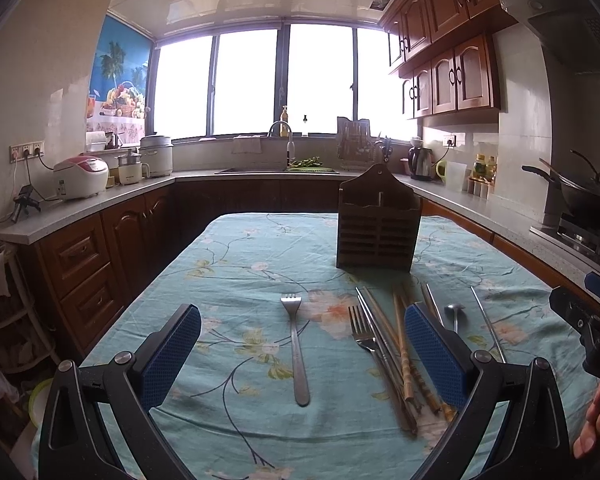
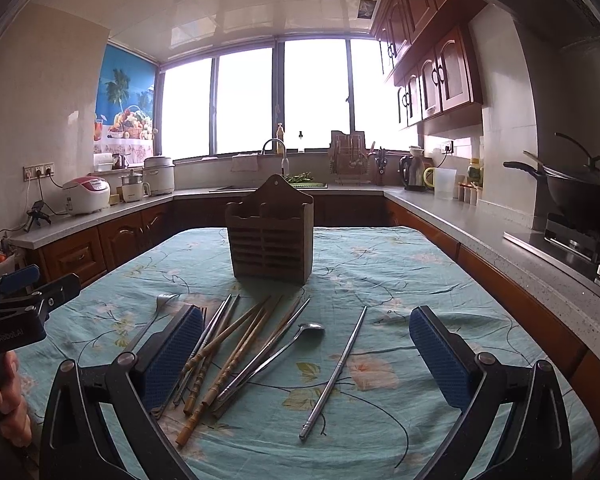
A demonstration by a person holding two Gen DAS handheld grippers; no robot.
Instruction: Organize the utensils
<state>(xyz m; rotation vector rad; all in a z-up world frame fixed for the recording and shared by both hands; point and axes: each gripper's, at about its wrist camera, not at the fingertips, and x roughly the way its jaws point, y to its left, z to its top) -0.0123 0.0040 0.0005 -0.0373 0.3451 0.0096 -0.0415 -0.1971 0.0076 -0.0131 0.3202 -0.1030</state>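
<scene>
Nearest, the left gripper (image 1: 302, 354) hangs spread wide over a lone fork (image 1: 298, 350) between its fingers. The right gripper (image 2: 306, 354), equally spread, straddles the chopsticks (image 2: 224, 354). The holder (image 2: 271, 234) stands ahead; I'd lower squarely and pinch mid-handle.

- A white rice cooker (image 1: 82, 176) stands on the left counter (image 1: 84, 210).
- A black wok (image 2: 580, 196) sits on the stove (image 2: 576, 244) at right.
- An electric kettle (image 1: 420, 164) stands near the window (image 1: 256, 80).
- A floral tablecloth (image 2: 380, 264) covers the table.
</scene>
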